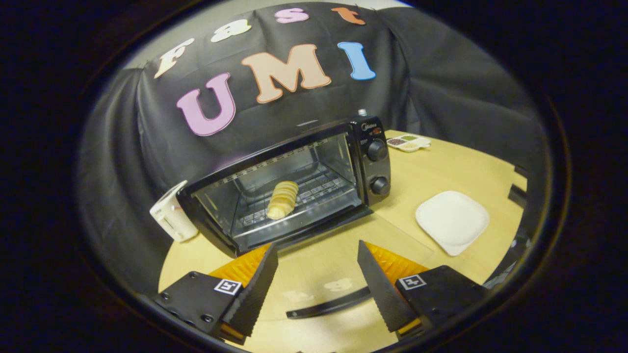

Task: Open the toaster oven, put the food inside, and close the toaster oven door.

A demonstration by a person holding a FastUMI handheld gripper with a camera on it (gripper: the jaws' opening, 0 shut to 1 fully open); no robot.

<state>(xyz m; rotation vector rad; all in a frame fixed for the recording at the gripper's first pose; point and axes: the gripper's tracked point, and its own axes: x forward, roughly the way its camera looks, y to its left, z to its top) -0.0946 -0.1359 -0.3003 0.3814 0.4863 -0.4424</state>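
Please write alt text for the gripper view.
A toaster oven stands open on a wooden table, a pastry roll on its rack. The open, empty gripper hovers over the lowered door; a white plate lies nearby.

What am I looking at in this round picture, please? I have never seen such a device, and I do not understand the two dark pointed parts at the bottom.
The camera rides on a hand-held gripper and looks forward along its two fingers: the dark toothed parts you mean. They stand apart and hold nothing. Between them lies the glass door of the toaster oven, folded down flat with its handle nearest the camera. Inside, on the rack, lies a pale bread roll. On the wooden table are also a white plate, a small divided dish and a white object beside the oven.
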